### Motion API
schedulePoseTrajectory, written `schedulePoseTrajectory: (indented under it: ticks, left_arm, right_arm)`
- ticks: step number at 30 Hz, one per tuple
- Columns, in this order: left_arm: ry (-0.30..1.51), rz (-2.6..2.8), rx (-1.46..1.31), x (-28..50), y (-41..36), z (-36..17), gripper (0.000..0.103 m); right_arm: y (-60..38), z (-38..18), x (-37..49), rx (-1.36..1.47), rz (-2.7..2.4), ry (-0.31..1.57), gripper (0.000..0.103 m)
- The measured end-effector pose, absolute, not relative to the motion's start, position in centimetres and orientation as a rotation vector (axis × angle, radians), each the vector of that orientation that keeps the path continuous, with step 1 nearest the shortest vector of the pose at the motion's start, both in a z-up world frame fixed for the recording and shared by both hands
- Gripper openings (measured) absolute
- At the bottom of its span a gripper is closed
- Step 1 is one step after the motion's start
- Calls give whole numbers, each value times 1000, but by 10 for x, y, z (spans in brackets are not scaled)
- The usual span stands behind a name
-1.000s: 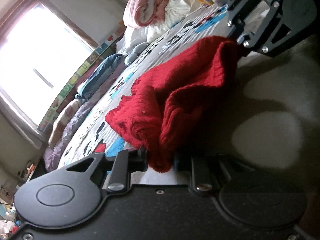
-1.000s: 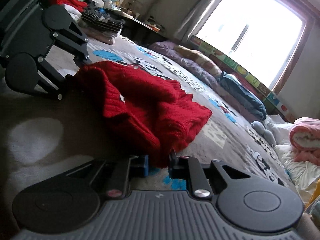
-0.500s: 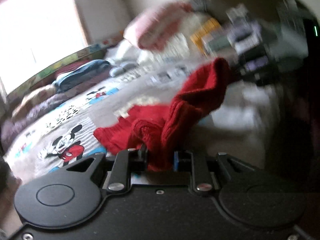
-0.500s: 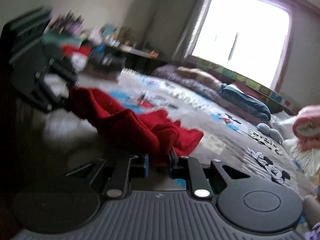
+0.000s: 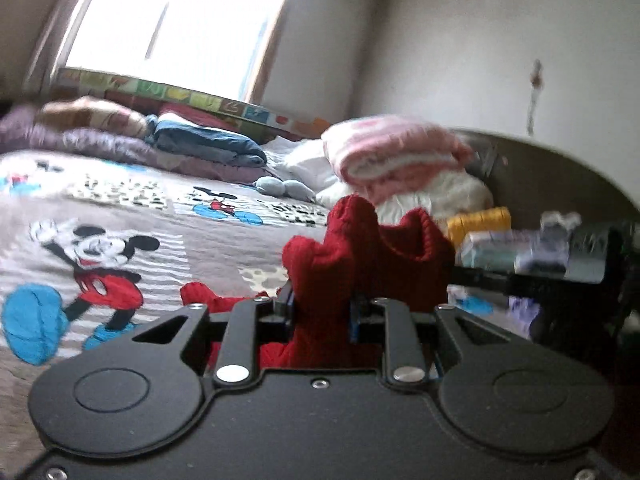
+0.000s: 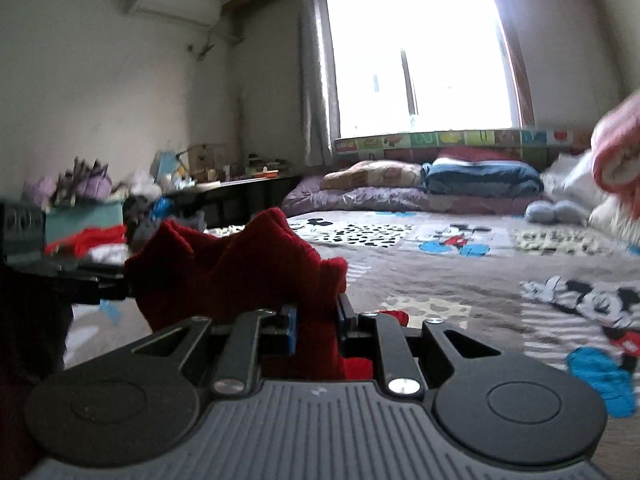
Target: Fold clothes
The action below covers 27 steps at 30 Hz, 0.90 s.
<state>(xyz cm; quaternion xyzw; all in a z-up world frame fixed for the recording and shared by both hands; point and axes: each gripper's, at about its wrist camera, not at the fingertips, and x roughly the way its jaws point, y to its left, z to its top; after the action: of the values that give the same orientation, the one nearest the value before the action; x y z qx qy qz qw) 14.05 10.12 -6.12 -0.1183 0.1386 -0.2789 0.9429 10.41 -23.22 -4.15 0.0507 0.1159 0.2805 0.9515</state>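
A red knitted sweater (image 5: 368, 256) bunches up in front of the left wrist camera, held above the cartoon-printed bed cover (image 5: 132, 216). My left gripper (image 5: 322, 312) is shut on a thick fold of it. In the right wrist view the same red sweater (image 6: 236, 276) stretches leftward, and my right gripper (image 6: 316, 322) is shut on its other edge. The far gripper shows as a dark blurred bar at the right of the left view and at the left of the right view. A bit of sweater (image 5: 200, 298) hangs below the fingers.
Folded quilts and a blue blanket (image 6: 480, 176) line the window side of the bed. A pink-and-white rolled blanket (image 5: 396, 156) and white pillows sit at the head. Stacked clothes (image 5: 516, 248) and a cluttered desk (image 6: 224, 184) stand beside the bed.
Both grippers have rolled to level and risen, lifting the sweater off the bed. It lay spread on the cover before; now it hangs bunched between the two grippers.
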Motion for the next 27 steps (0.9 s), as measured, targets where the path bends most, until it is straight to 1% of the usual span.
schedulePoseTrajectory:
  ticks: [5, 10, 18, 27]
  left_arm:
    - [305, -559, -330, 170, 111, -66, 22]
    - [330, -593, -425, 206, 121, -74, 22]
    - [426, -591, -582, 256, 134, -95, 22]
    - [537, -529, -662, 282, 138, -121, 22]
  right_arm:
    - [-240, -48, 157, 264, 597, 298, 20]
    - [-243, -56, 197, 365, 620, 332, 20]
    - [-250, -80, 236, 552, 594, 370, 18]
    - [-251, -120, 273, 698, 549, 455, 18]
